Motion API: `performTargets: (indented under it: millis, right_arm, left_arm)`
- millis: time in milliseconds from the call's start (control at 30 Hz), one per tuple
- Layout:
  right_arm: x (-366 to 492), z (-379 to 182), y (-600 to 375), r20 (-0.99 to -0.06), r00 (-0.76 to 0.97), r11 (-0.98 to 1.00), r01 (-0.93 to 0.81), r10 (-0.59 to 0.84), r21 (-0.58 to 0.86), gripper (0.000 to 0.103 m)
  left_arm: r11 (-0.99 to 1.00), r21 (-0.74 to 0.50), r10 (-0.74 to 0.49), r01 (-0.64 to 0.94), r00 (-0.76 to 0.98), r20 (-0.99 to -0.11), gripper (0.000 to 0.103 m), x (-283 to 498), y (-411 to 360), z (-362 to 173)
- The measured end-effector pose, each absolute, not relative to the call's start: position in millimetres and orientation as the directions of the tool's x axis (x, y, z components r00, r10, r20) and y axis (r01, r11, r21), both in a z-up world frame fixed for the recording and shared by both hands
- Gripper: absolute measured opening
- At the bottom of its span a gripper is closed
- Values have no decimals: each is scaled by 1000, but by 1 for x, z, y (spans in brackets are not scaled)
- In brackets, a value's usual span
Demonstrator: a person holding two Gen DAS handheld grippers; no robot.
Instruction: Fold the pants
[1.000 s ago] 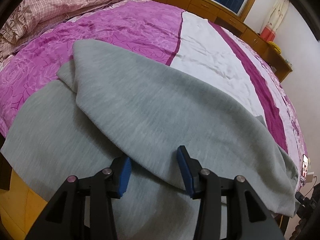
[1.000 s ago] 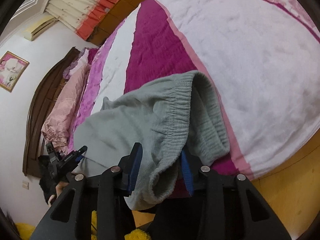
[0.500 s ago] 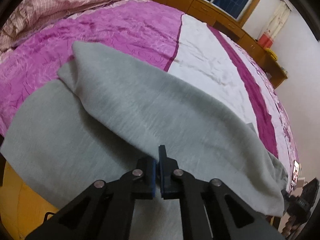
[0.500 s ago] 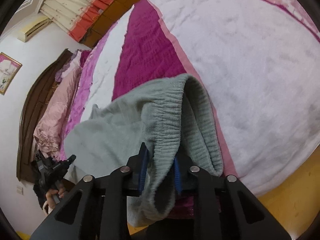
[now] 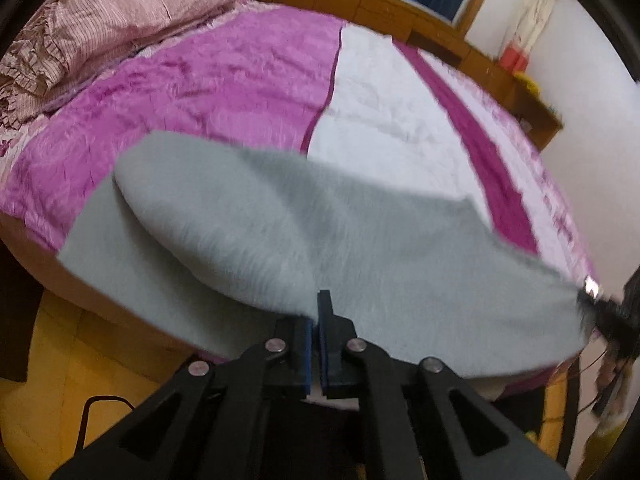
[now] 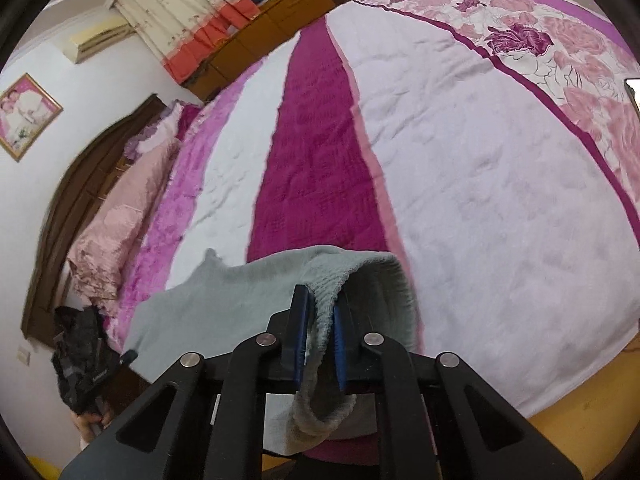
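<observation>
Grey pants [image 5: 360, 232] lie along the near edge of the bed [image 5: 248, 80], one leg doubled over the other. My left gripper [image 5: 319, 344] is pinched tight on the leg fabric's edge. My right gripper [image 6: 319, 340] clamps the ribbed waistband [image 6: 332, 292], lifted off the bed.

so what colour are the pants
Plain light grey pants, clearest in the left wrist view.

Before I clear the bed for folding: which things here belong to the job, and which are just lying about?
Job:
grey pants
left gripper, shut on the pant leg
right gripper, shut on the waistband

Lying about:
pink quilt
phone on the bedspread
</observation>
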State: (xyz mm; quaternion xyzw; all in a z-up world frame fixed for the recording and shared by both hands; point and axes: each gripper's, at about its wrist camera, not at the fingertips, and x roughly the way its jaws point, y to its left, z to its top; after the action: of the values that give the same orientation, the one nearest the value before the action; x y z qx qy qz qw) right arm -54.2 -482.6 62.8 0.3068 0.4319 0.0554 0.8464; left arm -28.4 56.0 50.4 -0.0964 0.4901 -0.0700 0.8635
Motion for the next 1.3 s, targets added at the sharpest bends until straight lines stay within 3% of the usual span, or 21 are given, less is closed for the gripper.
performTargets:
  millis: [200,333,433,600,1000,1100,1167,1300]
  right_arm:
    - [-44,22,-494,-778,542,820,254,319,513,5]
    - [-53,7,-501,-782,533,794,298,322,530,16]
    - [-68,14,-508,-758,572,771,312,315,555,17]
    - [-100,39,-510,-766,613,805,345,196,482,19]
    - [-124,14,-466,-755,585,734,366,297,572,19]
    - [-118,10,-461,-745,595,719,371,301,588,19]
    - [-118,14,-459,-737,616,727,367,278,580,5]
    - [-129,20,-462,-732,642,736,378,229,562,5]
  left_arm:
    - [970,-243,-211,-12,452,-867,2,-28,55,15]
    - [971,-237,-208,-7,451,-868,3,-27,54,14]
    - [973,-230,-202,-6,456,-867,3,-30,55,14]
    - [975,-220,-193,-6,462,-866,3,-30,52,13]
    - [967,-254,-218,-12,475,-853,2,-33,57,14]
    - [969,-247,-217,4,489,-845,2,-38,56,21]
    - [969,-245,-222,20,500,-837,2,-43,56,27]
    - [972,-234,-217,29,498,-840,3,-44,56,25]
